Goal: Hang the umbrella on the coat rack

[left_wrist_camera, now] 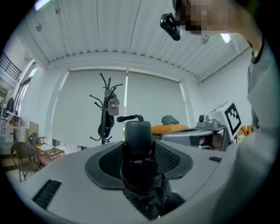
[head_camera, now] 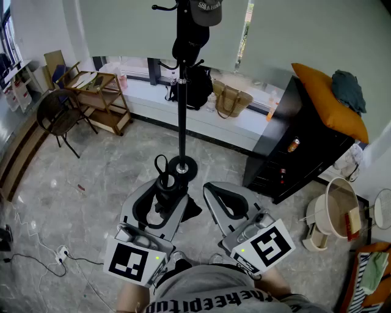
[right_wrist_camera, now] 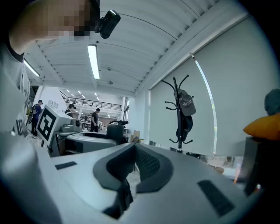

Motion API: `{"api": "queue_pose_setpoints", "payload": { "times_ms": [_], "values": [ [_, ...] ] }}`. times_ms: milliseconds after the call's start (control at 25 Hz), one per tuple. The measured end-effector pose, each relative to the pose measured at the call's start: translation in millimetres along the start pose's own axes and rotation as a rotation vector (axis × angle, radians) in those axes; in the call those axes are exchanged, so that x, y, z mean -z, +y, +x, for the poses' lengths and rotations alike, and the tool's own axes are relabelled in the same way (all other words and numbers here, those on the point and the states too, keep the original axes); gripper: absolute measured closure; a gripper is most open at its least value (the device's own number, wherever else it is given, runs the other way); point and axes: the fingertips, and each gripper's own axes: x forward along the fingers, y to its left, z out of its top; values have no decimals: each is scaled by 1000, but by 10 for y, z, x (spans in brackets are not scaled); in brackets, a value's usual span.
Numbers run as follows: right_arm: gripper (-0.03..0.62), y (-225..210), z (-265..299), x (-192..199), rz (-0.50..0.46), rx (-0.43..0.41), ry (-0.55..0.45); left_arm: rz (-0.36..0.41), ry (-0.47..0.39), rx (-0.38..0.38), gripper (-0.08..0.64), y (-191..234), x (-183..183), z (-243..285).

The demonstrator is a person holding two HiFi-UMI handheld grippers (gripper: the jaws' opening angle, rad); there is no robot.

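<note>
A folded black umbrella stands upright between the jaws of my left gripper, which is shut on it. In the left gripper view the umbrella fills the gap between the pads of the left gripper, its wrist strap curling off the top. My right gripper sits beside it, shut and empty; the right gripper view shows the right gripper with its pads together. The black coat rack stands just ahead, with a grey cap and a dark bag on it. The coat rack shows at a distance; so does the coat rack.
A wooden cart and a wicker chair stand at the left. A black cabinet with an orange cushion is at the right, a white bin beyond it. Bags lie on the window ledge. Cables trail on the floor.
</note>
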Motion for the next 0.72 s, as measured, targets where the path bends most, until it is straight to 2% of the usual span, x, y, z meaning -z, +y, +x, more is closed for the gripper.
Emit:
{"api": "queue_pose_setpoints", "payload": {
  "times_ms": [160, 320, 520, 720],
  "values": [
    [581, -21, 14, 11, -7, 1, -1, 4, -60, 10, 331, -12, -60, 49],
    [581, -18, 43, 23, -4, 2, -2, 9, -7, 2, 331, 24, 1, 54],
    [581, -2, 158, 40, -5, 14, 3, 17, -26, 13, 331, 146, -8, 81],
    [581, -14, 251, 78, 29, 62, -21, 17, -26, 45, 331, 263, 14, 93]
  ]
}}
